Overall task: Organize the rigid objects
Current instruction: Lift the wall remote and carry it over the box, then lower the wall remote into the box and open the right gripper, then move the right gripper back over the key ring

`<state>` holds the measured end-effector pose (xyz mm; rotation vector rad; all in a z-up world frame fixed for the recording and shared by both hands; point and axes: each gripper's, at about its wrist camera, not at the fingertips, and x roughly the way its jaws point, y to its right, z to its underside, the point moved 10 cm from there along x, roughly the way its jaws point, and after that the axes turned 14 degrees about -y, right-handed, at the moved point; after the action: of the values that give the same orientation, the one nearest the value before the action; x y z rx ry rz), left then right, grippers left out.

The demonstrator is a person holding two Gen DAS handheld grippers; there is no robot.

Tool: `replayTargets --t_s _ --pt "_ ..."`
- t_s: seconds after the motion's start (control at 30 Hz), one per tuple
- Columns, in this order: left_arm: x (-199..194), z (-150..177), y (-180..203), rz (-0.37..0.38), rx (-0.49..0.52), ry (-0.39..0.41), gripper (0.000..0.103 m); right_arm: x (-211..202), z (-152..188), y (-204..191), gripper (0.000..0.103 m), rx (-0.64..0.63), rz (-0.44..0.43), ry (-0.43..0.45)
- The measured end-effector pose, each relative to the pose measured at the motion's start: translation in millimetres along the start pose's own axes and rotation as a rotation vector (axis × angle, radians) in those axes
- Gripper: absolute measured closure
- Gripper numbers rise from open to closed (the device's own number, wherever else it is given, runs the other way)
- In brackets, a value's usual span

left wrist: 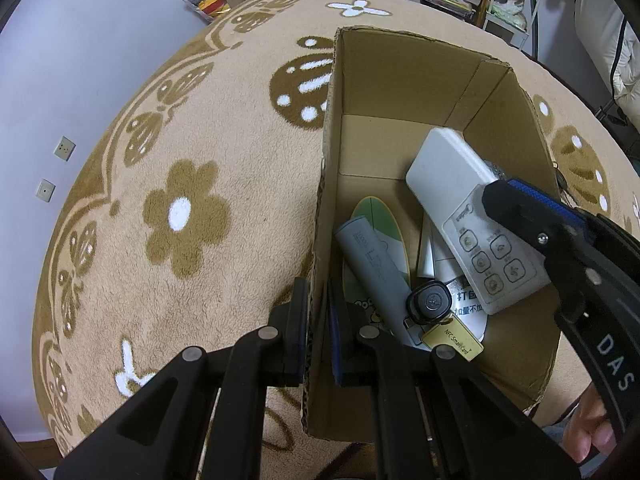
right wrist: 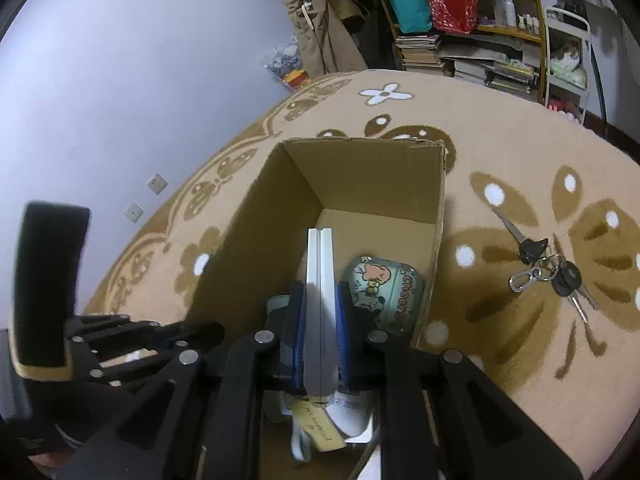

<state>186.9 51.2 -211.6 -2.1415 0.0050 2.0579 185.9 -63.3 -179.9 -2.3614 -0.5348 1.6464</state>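
An open cardboard box [left wrist: 400, 76] stands on a beige flower-patterned rug. My left gripper [left wrist: 318, 308] is shut on the box's left wall, one finger outside and one inside. My right gripper [left wrist: 494, 200] comes in from the right, shut on a white remote control [left wrist: 448, 176] held tilted over the box. In the right wrist view the remote [right wrist: 320, 256] shows edge-on between the blue pads of the right gripper [right wrist: 321, 294], above the box [right wrist: 360, 172]. Inside lie a green cartoon case [right wrist: 384, 292], a grey cylinder [left wrist: 372, 264], a black key fob [left wrist: 430, 302] and a yellow card tag [left wrist: 452, 338].
A bunch of keys [right wrist: 548, 272] lies on the rug [left wrist: 180, 160] to the right of the box. Cluttered shelves with books [right wrist: 480, 60] and a pale wall [right wrist: 140, 80] stand beyond the rug's far edge. A hand [left wrist: 592, 424] shows at the lower right.
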Motion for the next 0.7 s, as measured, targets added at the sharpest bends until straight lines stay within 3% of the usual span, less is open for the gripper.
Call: replayTargets --t_s 0.17,0.27,0.5,0.7 --pt "0 0 0 -0.001 -0.001 0.000 0.094 -8 -6 -2 0.087 0.003 -0.039 0.027" --pt "1 -1 1 0.005 -0.002 -0.002 0.094 -22 -14 3 0.085 0.016 -0.003 0.080" --pt "2 -2 1 -0.001 0.004 -0.002 0.094 -64 -31 37 0.035 0.110 0.082 0.234" --pt "2 -2 2 -0.003 0.002 -0.003 0.094 -81 -40 68 0.014 0.147 0.148 0.266"
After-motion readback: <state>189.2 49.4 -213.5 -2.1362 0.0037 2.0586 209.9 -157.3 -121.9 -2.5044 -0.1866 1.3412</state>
